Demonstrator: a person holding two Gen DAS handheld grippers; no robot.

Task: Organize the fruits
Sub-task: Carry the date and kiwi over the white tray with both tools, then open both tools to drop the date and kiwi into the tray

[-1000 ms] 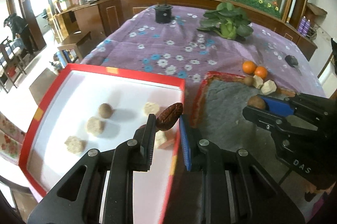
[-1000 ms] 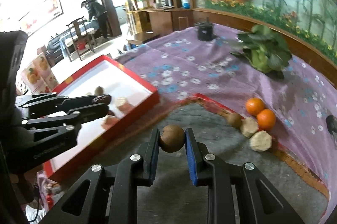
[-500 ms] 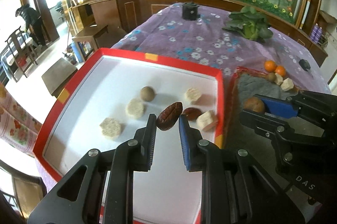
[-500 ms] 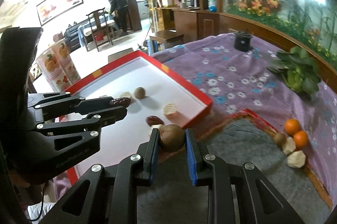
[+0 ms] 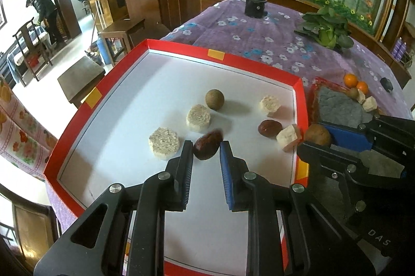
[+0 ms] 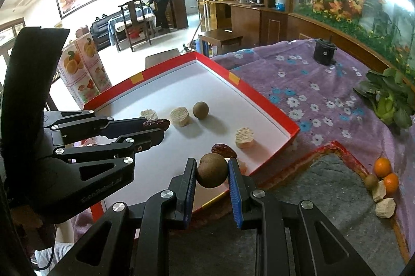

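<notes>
My left gripper (image 5: 206, 147) is shut on a dark red date (image 5: 207, 146) and hangs over the white floor of the red-rimmed tray (image 5: 93, 98). My right gripper (image 6: 212, 169) is shut on a round brown fruit (image 6: 211, 169) at the tray's (image 6: 264, 99) near right rim. In the tray lie a brown round fruit (image 5: 214, 99), another date (image 5: 269, 128) and several pale chunks, such as the nearest round one (image 5: 164, 142). The right gripper (image 5: 317, 137) also shows in the left wrist view, and the left gripper (image 6: 158, 125) in the right wrist view.
A grey mat (image 6: 324, 200) with a red border lies right of the tray, with two oranges (image 6: 382, 167), a small brown fruit and pale chunks at its far corner. Leafy greens (image 6: 389, 99) and a black pot (image 6: 324, 52) stand on the purple flowered cloth (image 6: 311, 83). A person stands far off in the room.
Both grippers have moved left from the grey mat toward the tray, each still holding its fruit. The left one now hangs over the tray's middle.
</notes>
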